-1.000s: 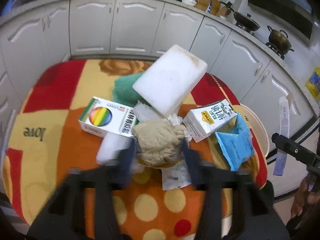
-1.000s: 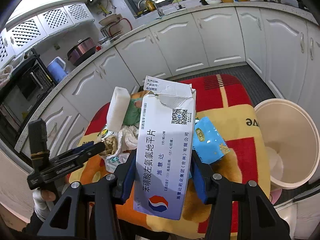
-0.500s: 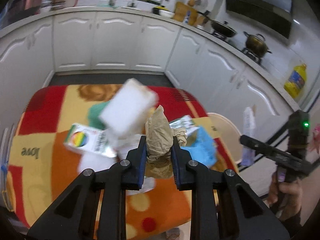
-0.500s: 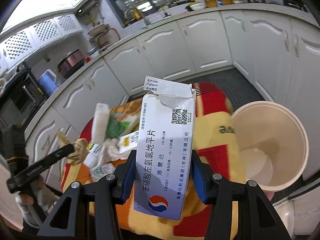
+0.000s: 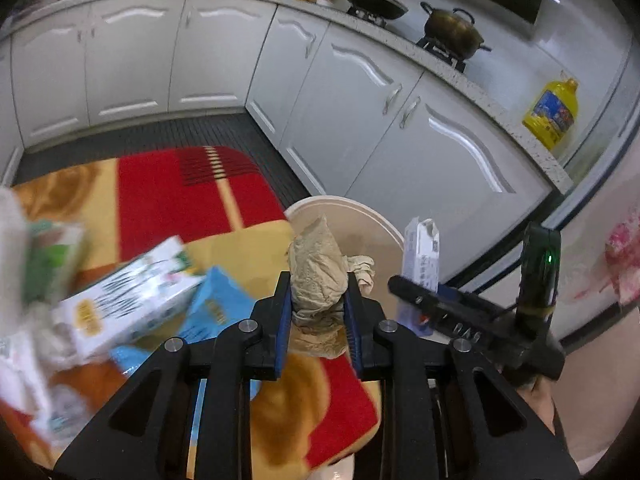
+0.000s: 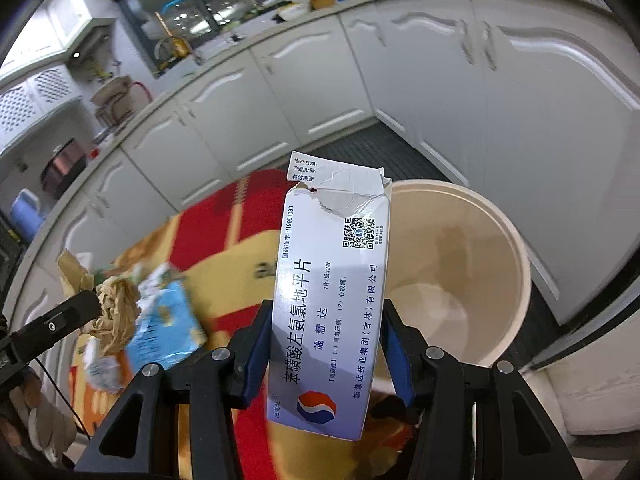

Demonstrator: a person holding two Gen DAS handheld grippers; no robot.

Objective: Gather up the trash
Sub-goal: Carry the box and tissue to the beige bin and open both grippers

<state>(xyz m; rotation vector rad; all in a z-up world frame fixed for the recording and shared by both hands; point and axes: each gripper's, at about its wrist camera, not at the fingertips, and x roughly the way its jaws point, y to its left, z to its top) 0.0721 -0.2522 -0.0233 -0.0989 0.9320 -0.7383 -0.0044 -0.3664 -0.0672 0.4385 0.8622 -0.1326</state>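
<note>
My left gripper is shut on a crumpled brown paper wad, held above the table's right edge in front of the cream round bin. Its jaws are opening slightly while the pads still press on the wad. My right gripper is shut on a torn white medicine box, upright between the blue pads, just left of the bin. The bin's inside looks bare. In the left wrist view the right gripper and its box are at the right. The right wrist view shows the left gripper and the wad at the left.
A milk carton, a blue snack packet and other blurred litter lie on the red, yellow and orange tablecloth. White kitchen cabinets curve behind. A yellow oil bottle and a pot stand on the counter.
The left gripper shut on the brown wad, lifted it from the pile and swung right to the bin. The right gripper carried the box closer to the bin.
</note>
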